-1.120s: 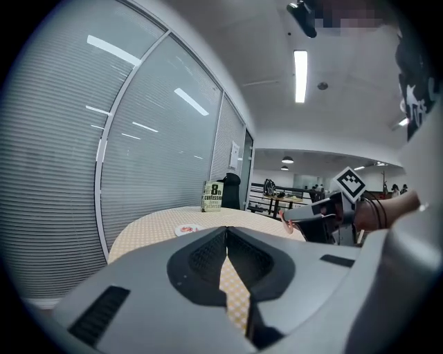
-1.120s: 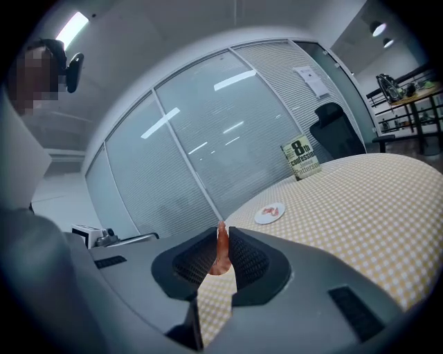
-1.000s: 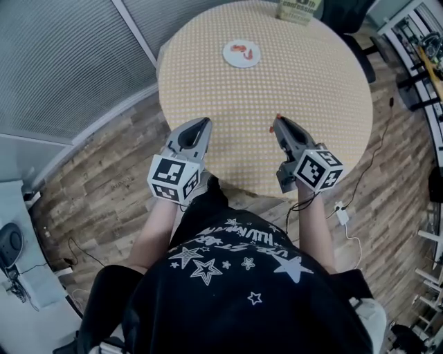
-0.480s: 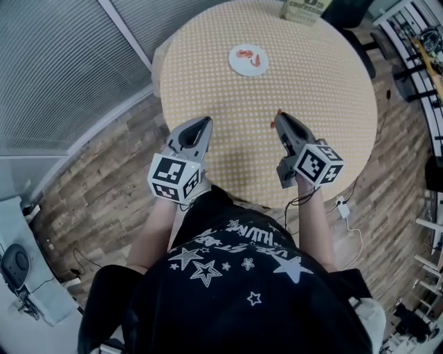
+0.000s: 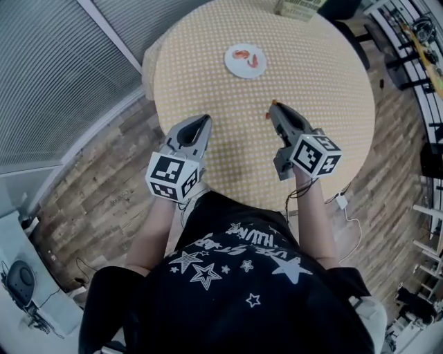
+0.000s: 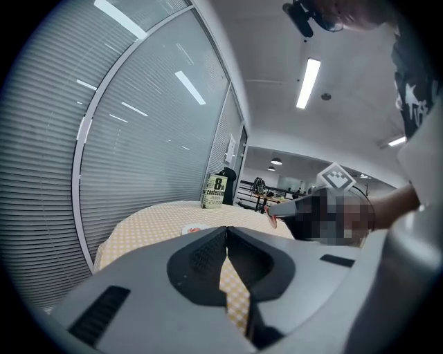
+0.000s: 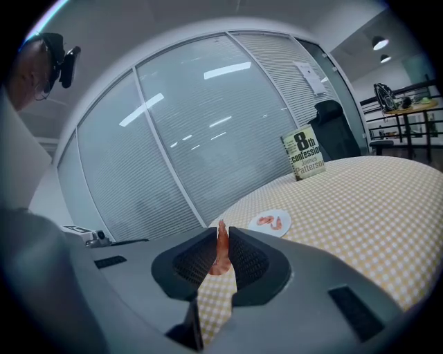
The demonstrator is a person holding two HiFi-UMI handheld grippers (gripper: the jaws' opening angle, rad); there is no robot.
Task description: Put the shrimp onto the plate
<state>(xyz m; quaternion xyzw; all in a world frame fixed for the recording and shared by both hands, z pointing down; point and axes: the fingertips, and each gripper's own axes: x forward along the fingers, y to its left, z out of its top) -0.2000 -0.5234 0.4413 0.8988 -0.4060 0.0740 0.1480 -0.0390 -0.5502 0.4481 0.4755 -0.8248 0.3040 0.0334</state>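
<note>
A small white plate (image 5: 245,61) with two orange shrimp (image 5: 242,54) on it sits toward the far side of the round checked table (image 5: 325,83); the right gripper view shows the same plate (image 7: 271,222) ahead. My right gripper (image 5: 271,110) hovers over the table's near half, shut on another orange shrimp (image 7: 221,250) that stands upright between its jaws. My left gripper (image 5: 201,123) is held over the near left edge of the table, jaws shut with nothing between them (image 6: 225,242).
A book (image 5: 299,7) stands upright at the table's far edge, also seen as a book (image 7: 307,152) in the right gripper view. Glass walls with blinds (image 5: 55,76) run along the left. Cables and a plug (image 5: 342,202) lie on the wooden floor at right.
The view has shifted slightly; both grippers keep nearly the same pose, the right one still holding its shrimp, edged a little toward the plate.
</note>
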